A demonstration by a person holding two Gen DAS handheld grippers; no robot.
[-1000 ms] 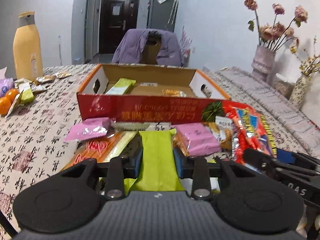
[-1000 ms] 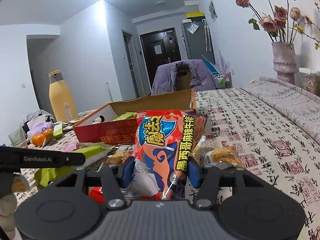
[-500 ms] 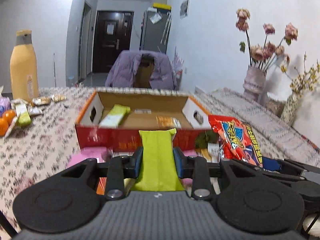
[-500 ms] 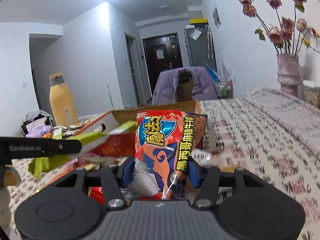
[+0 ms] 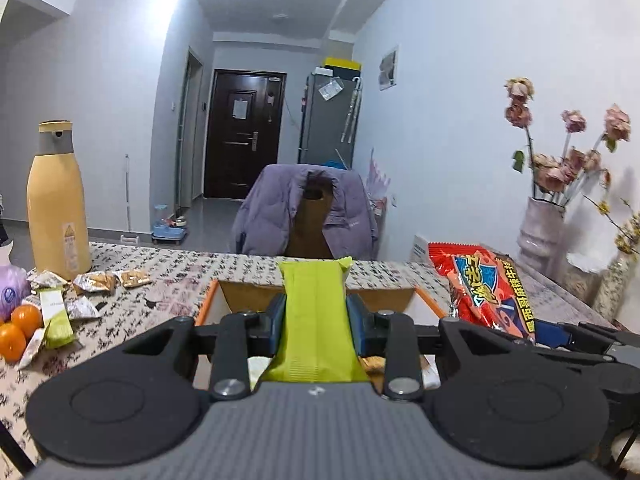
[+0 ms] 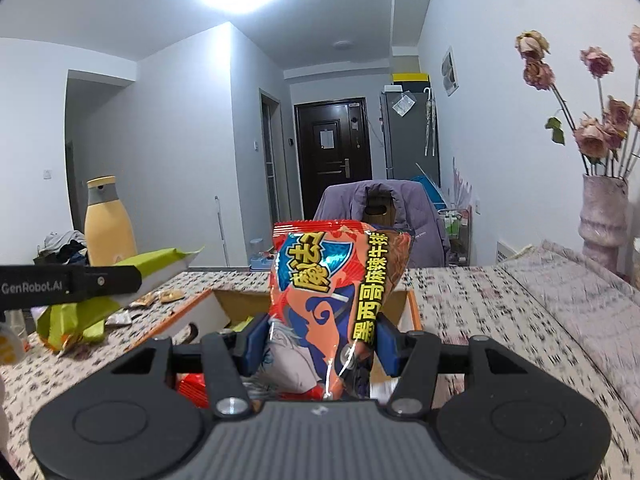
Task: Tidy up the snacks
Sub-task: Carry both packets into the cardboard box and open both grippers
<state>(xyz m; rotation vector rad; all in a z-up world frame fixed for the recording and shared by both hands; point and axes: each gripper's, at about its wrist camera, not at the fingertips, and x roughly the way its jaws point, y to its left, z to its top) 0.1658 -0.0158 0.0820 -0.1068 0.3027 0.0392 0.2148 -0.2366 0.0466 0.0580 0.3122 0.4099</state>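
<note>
My left gripper (image 5: 316,326) is shut on a green snack packet (image 5: 316,316) and holds it up over the open cardboard box (image 5: 208,304). My right gripper (image 6: 320,340) is shut on a red and orange snack bag (image 6: 332,280), also raised over the box (image 6: 412,304). The red bag also shows at the right of the left wrist view (image 5: 484,288), and the green packet at the left of the right wrist view (image 6: 156,264). Most of the box's inside is hidden behind the grippers.
A tall yellow bottle (image 5: 58,200) stands at the far left, with small wrapped snacks (image 5: 100,280) and oranges (image 5: 20,324) near it. A chair with a purple jacket (image 5: 308,212) is behind the table. A vase of dried roses (image 5: 540,232) stands at the right.
Both grippers have lifted and moved forward with their packets, from in front of the box to above it. The loose snacks in front of the box have dropped out of view.
</note>
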